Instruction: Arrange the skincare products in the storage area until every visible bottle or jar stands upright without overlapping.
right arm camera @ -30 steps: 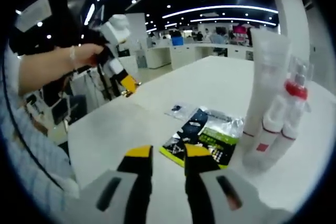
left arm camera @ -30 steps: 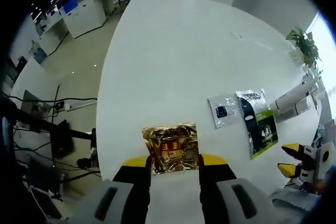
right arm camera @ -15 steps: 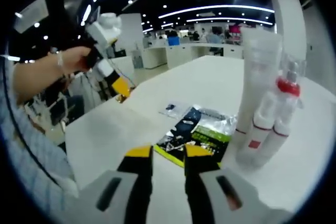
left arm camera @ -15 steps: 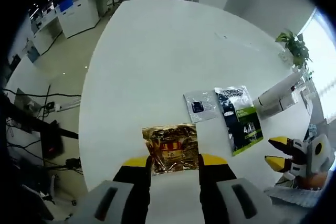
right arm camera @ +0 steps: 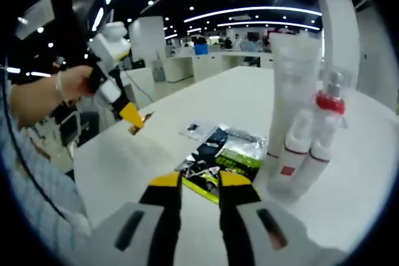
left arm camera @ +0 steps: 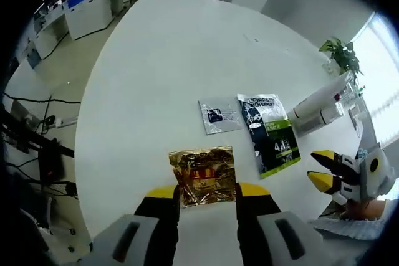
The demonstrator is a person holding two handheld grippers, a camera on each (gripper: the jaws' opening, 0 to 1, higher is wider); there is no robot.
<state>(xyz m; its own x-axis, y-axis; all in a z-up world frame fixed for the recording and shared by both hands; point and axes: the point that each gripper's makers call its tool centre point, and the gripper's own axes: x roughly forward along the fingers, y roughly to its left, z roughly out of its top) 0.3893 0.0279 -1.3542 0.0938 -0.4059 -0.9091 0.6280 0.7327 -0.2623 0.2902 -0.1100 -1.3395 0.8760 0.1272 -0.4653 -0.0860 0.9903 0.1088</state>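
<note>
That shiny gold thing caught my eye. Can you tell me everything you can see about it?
The gold packet is a flat, roughly square sachet of crinkled, reflective foil with a red and pale label at its middle. It sits pinched between the yellow-tipped jaws of the left tool, which grip its near edge, held out over the white table. In the right gripper view it glints at that tool's tip.

The lower edge of the gold sachet (left arm camera: 202,175) is hidden between the left gripper (left arm camera: 207,192), the bottles (left arm camera: 318,105) are seen too small, and the tall tube's (right arm camera: 290,98) print is blurred.
</note>
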